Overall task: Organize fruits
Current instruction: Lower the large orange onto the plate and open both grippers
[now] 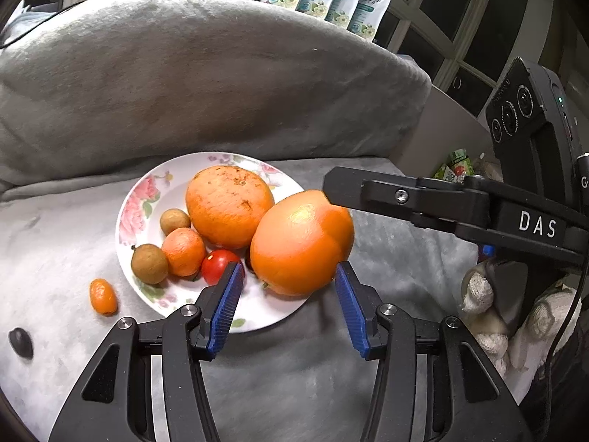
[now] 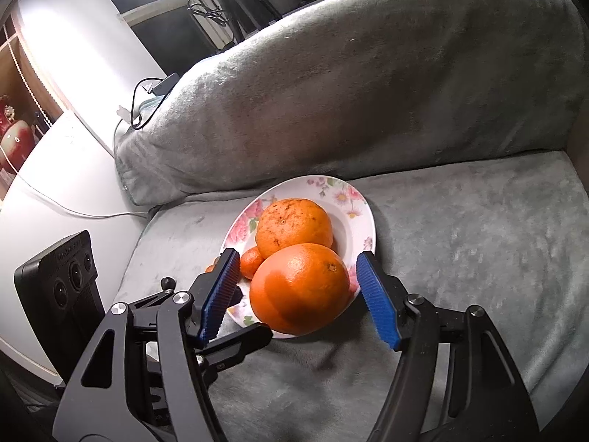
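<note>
**Most of the fruit is plated, two pieces still out on the blanket**

Grey plush blanket [image 1: 368,350] covers the seat and backrest of the sofa, and on it sits a round white plate with pink flower print [image 1: 136,202]. Already on the plate are a rough-skinned large orange [image 1: 228,206], a smooth glossy large orange [image 1: 300,245] at the near rim, a small mandarin [image 1: 183,251], a red cherry tomato [image 1: 217,265] and two round tan longans [image 1: 149,263]. That looks like the bulk of the job done.

Left to gather, as far as I can judge: a small oval orange kumquat [image 1: 103,296] lying just beside the plate, and a dark purple oval fruit [image 1: 21,342] further out on the blanket.

The right gripper [image 2: 298,294] has its blue pads standing apart on either side of the glossy orange, with a gap visible at each side, so the orange rests on the plate and is not squeezed. The left gripper [image 1: 289,307] hangs over the plate's near edge, jaws apart and empty
</note>
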The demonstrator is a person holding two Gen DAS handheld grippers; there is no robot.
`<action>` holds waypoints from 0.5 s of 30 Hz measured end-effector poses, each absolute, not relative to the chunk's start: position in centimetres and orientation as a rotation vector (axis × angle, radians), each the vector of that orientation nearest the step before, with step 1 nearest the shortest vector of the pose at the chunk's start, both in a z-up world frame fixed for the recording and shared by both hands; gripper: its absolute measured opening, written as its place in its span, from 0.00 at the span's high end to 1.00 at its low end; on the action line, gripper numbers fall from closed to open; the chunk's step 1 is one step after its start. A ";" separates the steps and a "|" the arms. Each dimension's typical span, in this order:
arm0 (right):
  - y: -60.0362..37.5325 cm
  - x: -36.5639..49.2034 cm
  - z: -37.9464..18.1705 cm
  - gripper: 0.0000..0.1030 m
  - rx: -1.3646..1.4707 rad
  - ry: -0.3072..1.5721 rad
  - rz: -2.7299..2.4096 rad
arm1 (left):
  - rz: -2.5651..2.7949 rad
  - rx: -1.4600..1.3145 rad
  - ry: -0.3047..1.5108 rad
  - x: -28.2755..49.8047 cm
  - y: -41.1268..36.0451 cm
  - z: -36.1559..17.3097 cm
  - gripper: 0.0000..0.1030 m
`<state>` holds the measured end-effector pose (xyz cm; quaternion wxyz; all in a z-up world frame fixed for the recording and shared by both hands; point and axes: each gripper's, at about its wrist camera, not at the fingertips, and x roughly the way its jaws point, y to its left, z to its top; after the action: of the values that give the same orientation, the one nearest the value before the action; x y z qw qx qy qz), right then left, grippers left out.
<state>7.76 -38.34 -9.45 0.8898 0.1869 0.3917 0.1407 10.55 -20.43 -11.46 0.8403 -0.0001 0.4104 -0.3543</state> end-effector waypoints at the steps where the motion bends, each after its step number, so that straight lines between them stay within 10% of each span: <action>1: -38.4 7.7 -9.4 0.28 0.387 0.813 0.288 | -0.744 0.000 0.869 10.6 -20.3 -11.5 0.48; 15: -36.7 6.6 -8.4 0.20 0.270 0.771 0.259 | -0.702 0.009 0.835 10.1 -17.4 -11.2 0.42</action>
<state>6.61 -36.65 -8.37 0.9095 0.1310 0.3739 0.1254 10.06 -17.37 -11.21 0.8550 0.0042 0.3969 -0.3339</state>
